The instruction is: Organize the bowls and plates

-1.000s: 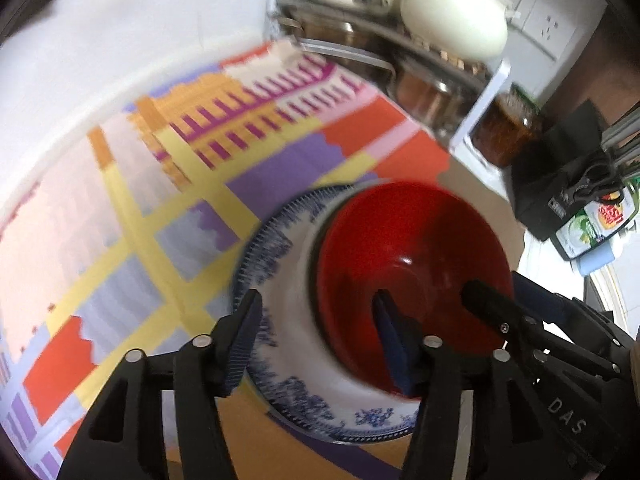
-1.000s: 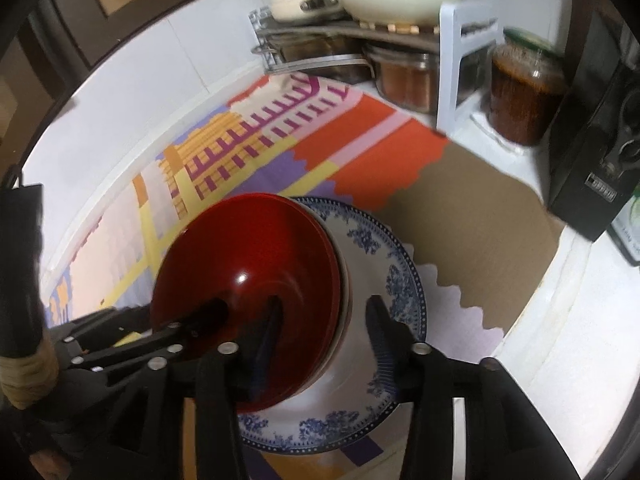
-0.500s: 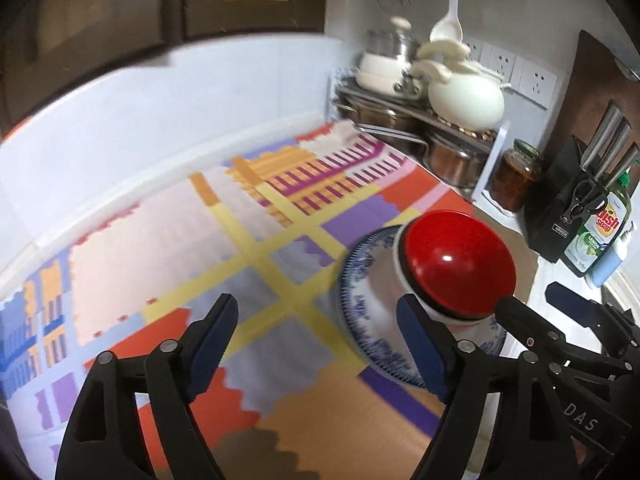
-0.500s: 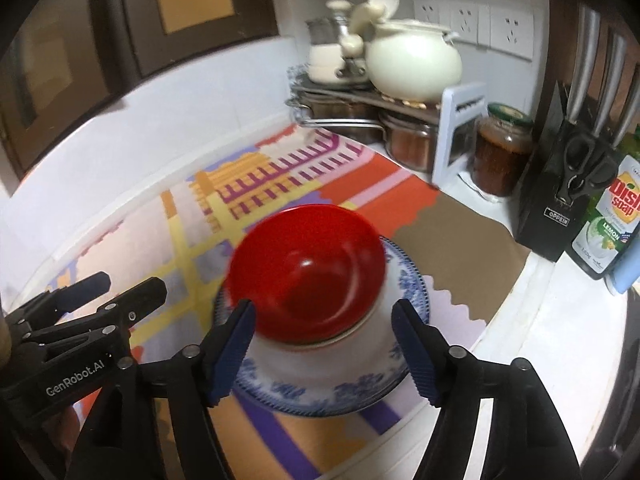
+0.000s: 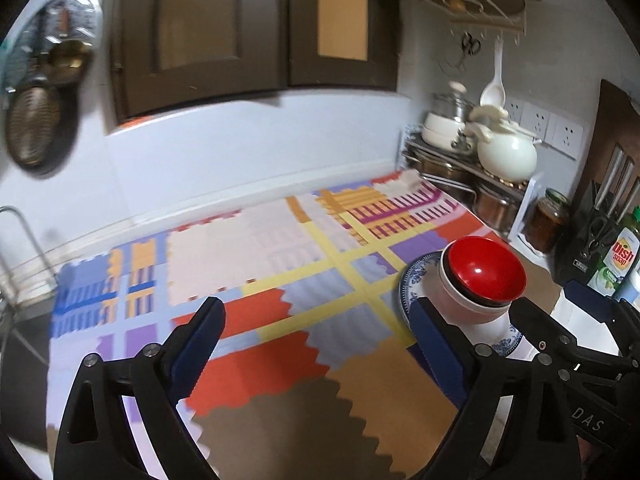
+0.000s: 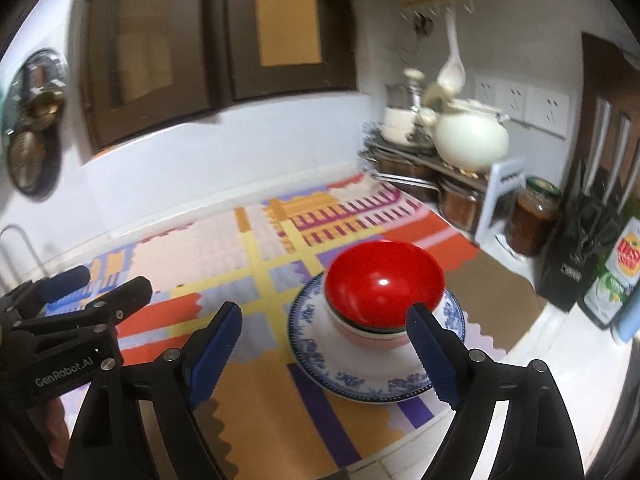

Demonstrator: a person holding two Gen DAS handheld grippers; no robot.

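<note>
A red bowl [image 6: 384,284] sits nested on a pale pink-and-white bowl [image 6: 360,336], which stands on a blue-and-white patterned plate [image 6: 360,380] on the colourful mat. The stack also shows in the left wrist view, with the red bowl [image 5: 486,272] at the right on the plate [image 5: 412,280]. My right gripper [image 6: 324,344] is open and empty, raised in front of the stack. My left gripper [image 5: 320,344] is open and empty, over the mat to the left of the stack. Each gripper shows in the other's view, the left one [image 6: 80,304] and the right one [image 5: 580,328].
A rack with pots and a white kettle [image 6: 470,140] stands at the back right. A jar [image 6: 534,216], a knife block [image 6: 580,248] and a dish soap bottle [image 6: 616,276] line the right side. A metal rack [image 5: 16,264] stands at the left. The counter edge runs along the front.
Both grippers have let go of the red bowl and pulled up and back from the stack. The red bowl now rests on the pale bowl, and both jaws have widened.
</note>
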